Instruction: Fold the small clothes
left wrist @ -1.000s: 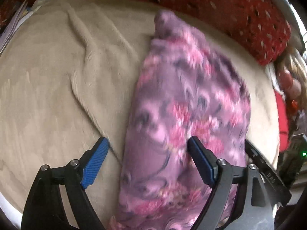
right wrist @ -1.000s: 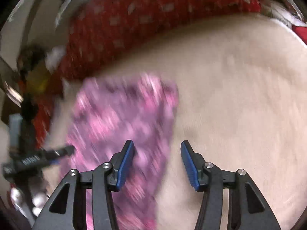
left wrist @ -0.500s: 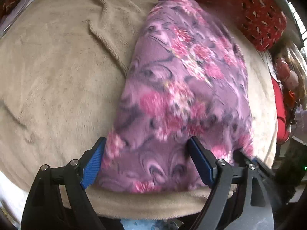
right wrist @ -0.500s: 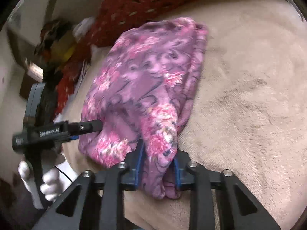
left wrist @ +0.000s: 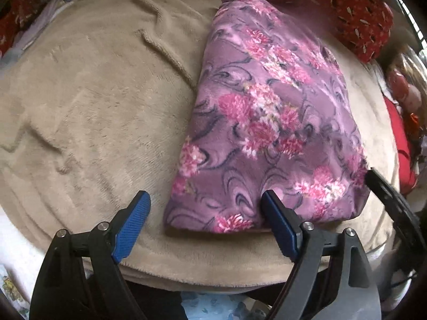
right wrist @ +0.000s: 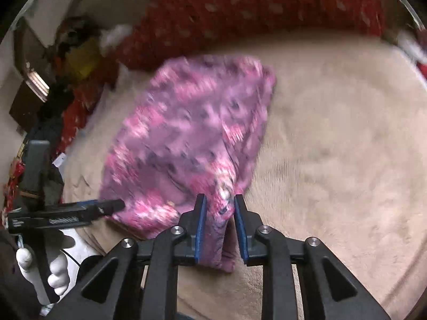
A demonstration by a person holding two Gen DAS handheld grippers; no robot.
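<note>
Nearest, the right claw [right wrist: 219, 205], its jaws just loosening, has a fold of the purple flowered garment [left wrist: 269, 122] between them, the left claw [left wrist: 205, 205] spread over its near edge on the beige blanket [left wrist: 88, 101], red cushion [left wrist: 341, 5] beyond.

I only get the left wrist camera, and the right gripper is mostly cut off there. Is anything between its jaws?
Observer: Yes. In the right wrist view a bunched fold of the purple flowered cloth sits between the jaws of the right gripper. They have just been opening, and I cannot tell whether the pads press on it.
Operator: How does my left gripper look from that side?
Observer: One finger of the left gripper ends right at the cloth's near corner. I cannot tell whether it touches.
</note>
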